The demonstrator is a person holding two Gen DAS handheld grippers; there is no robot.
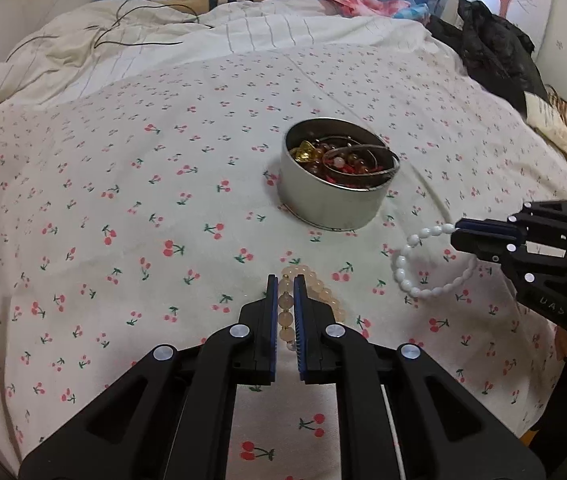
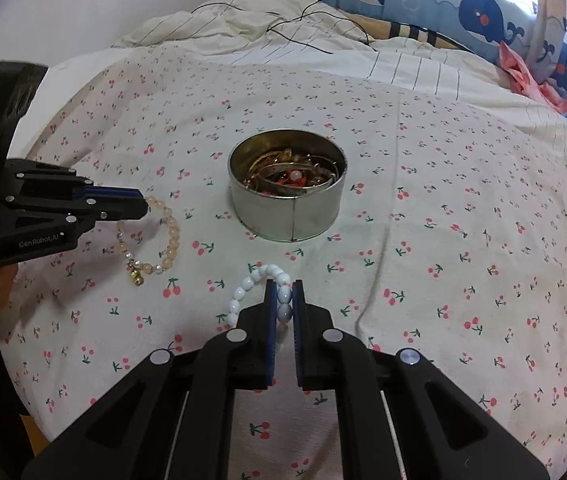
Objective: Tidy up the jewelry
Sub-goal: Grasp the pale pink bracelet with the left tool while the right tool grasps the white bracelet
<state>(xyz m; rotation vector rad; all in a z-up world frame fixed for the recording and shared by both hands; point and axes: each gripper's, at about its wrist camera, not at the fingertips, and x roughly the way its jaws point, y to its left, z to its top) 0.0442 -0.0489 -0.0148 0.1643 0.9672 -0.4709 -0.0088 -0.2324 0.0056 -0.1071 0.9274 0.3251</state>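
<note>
Item 1 – left gripper (image 1: pixel 284 280): black frame, blue-lined fingers (image 1: pixel 271 300), set narrow and clamped on the peach bead bracelet (image 1: pixel 325 294). Beads run down the gap btwn fingers; rest of loop hangs to one side w/ small gold charm and a few pearl beads at its low end, per right wrist view (image 2: pixel 169 240).

Item 2 – right gripper (image 2: pixel 283 286): same build, fingers (image 2: pixel 298 304) narrow, pinching the white bead bracelet (image 2: pixel 243 290). Oval beads; loop hangs below and beside the fingertips, per left wrist view (image 1: pixel 423 268). Cannot tell if either loop's low end touches the sheet.

Item 3 – round metal tin (image 1: pixel 331 204): open top, upright on the bed, ahead of and btwn both grippers, apart from both. Contents: mixed jewelry (image 1: pixel 343 162) – metal bangles, reddish/amber beads, one gold pc. One bangle leans over the rim.

Item 4 – cherry-print sheet (image 1: pixel 123 200): white, red cherries; covers the bed under all of the above.

Item 5 – cream striped quilt (image 1: pixel 143 48): bunched at far end; thin black cord (image 1: pixel 139 40) lying on it.

Item 6 – whale-print fabric (image 2: pixel 423 0): blue, behind the bed.

Item 7 – dark garment (image 1: pixel 495 56): heaped at bed's edge.
</note>
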